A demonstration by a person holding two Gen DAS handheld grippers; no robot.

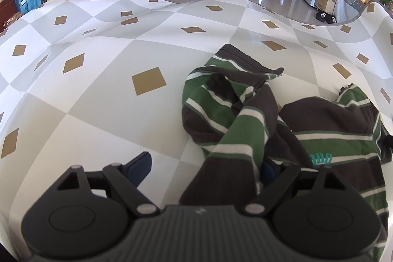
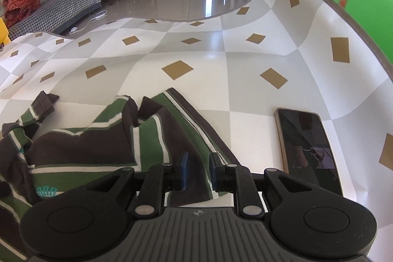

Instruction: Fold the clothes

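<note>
A crumpled striped garment (image 1: pixel 245 119) is shown on the checked tablecloth (image 1: pixel 98 65), beside a phone (image 2: pixel 307 149). The left gripper (image 1: pixel 206 168) is held wide, cloth lying between its jaws ungripped; the right gripper (image 2: pixel 199 171) is narrowly parted over a hem, unpressed. Spreading appears in hand; fresh corner grips are judged needed.

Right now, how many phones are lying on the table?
1. The phone lies flat and screen-up on the checkered tablecloth, to the right of the striped shirt, apart from it. Another could hide under the shirt's folds.
</note>
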